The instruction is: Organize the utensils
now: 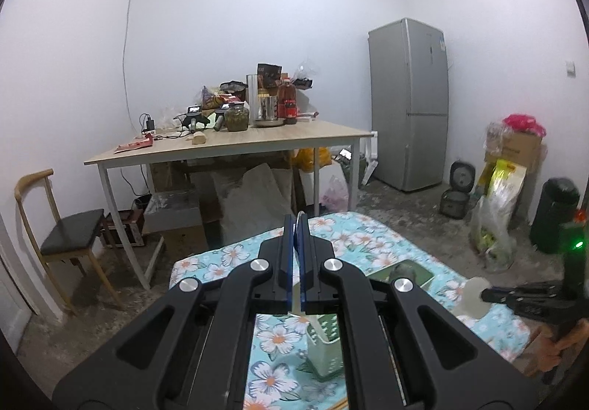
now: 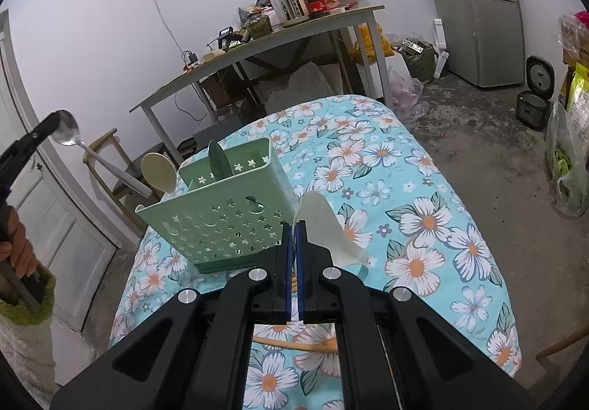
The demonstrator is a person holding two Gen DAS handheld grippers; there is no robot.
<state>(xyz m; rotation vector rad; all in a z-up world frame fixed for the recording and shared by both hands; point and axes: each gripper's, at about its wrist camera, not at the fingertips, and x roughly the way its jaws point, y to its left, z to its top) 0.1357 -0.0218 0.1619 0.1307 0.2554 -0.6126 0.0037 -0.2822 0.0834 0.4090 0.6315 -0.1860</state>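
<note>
- Worktop under its flowered cloth: the cloth could bunch or slide if I drag anything across it, and the caddy would go with it.
- Caddy, green and perforated, stands near the worktop's edge on my left. It's light-looking, so a bump from either claw coming in could tip it or push it off.
- Right claw is pinched tight on a cream scoop, which hangs just beside the caddy's near corner. The scoop sticks out sideways, and I judge it may catch the rim instead of dropping in.
- Left claw is clamped on a metal spoon, up in the air and well apart from the caddy. I've got it close to the bowl, so the long handle swings free; it could twist in the grip or slip out.
- A cream paddle and a green utensil already stand in the caddy; a hard entry might jam against them.
- A wooden stick lies on the cloth beneath my right claw, both ends cut off by it.
- Hard to make out: the caddy's inside dividers, and what lies on the green tray behind it.
</note>
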